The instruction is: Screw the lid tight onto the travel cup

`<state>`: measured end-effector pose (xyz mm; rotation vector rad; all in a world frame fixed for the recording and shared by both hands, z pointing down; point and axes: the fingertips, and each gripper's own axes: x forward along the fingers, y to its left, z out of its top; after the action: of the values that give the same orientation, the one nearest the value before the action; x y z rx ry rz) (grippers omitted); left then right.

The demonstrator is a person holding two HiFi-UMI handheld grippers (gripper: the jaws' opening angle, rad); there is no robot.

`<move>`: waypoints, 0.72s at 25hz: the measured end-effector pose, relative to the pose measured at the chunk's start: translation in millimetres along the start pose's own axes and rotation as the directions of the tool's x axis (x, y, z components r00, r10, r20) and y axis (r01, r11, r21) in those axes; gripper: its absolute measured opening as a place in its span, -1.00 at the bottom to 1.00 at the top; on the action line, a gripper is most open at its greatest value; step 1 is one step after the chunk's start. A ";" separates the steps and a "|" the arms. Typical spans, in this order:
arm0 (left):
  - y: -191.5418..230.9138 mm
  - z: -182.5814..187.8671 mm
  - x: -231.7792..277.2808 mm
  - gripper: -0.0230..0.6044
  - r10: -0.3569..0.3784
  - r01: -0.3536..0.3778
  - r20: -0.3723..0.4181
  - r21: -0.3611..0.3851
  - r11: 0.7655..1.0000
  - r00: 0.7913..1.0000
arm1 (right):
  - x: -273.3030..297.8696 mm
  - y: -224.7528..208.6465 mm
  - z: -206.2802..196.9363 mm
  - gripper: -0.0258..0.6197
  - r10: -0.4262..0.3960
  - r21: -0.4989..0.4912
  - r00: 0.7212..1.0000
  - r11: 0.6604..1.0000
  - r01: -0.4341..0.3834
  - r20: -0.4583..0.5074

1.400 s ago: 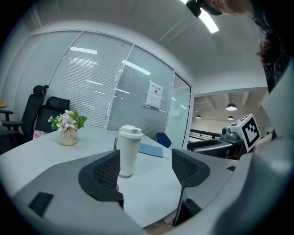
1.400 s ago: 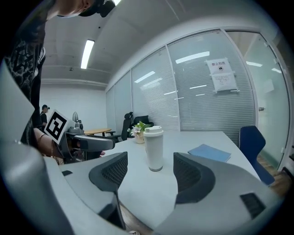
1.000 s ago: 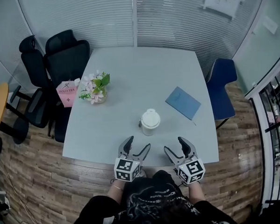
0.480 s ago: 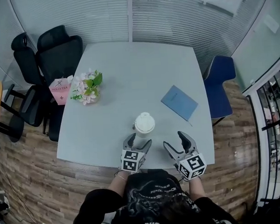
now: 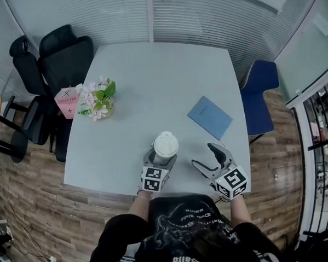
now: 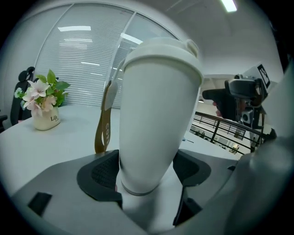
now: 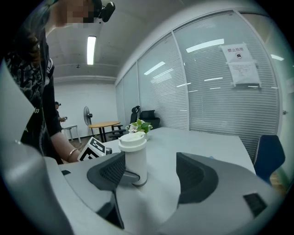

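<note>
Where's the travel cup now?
In the head view the travel cup stands at the table's near edge, between the left gripper's jaws, left of the blue notebook.

Left gripper (image 5: pixel 163 158) jaws clamped; right gripper (image 5: pixel 203 156) jaws opening, empty.

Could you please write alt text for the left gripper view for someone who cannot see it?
A white travel cup, lid on, fills the frame, standing on a pale table with the left gripper closed on its base. A pot of flowers stands at far left.
</note>
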<state>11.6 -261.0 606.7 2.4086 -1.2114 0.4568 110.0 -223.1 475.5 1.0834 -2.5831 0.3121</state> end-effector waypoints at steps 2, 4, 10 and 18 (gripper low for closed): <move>0.8 0.1 3.6 0.26 -0.017 0.017 0.004 -0.001 1.000 1.000 | 7.4 -1.9 8.4 0.13 0.048 -0.036 0.999 0.998 -0.049 -0.012; 0.5 0.5 6.5 0.27 -0.026 0.026 0.011 -0.008 1.000 1.000 | 14.7 -2.7 14.5 0.13 0.100 -0.072 0.994 0.992 -0.102 -0.031; -0.4 -2.3 6.4 0.29 -0.047 0.047 -0.009 0.008 0.999 0.999 | 33.5 9.9 28.8 0.15 0.289 -0.263 0.938 0.906 -0.332 -0.191; 0.2 -2.6 6.6 0.29 -0.060 0.061 -0.042 0.021 0.998 0.997 | 62.5 33.9 56.4 0.34 0.398 -0.545 0.775 0.554 -0.630 -0.491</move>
<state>14.9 -264.3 612.0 2.4347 -1.1177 0.5018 32.6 -258.4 444.2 -0.0387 -2.3180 -0.3320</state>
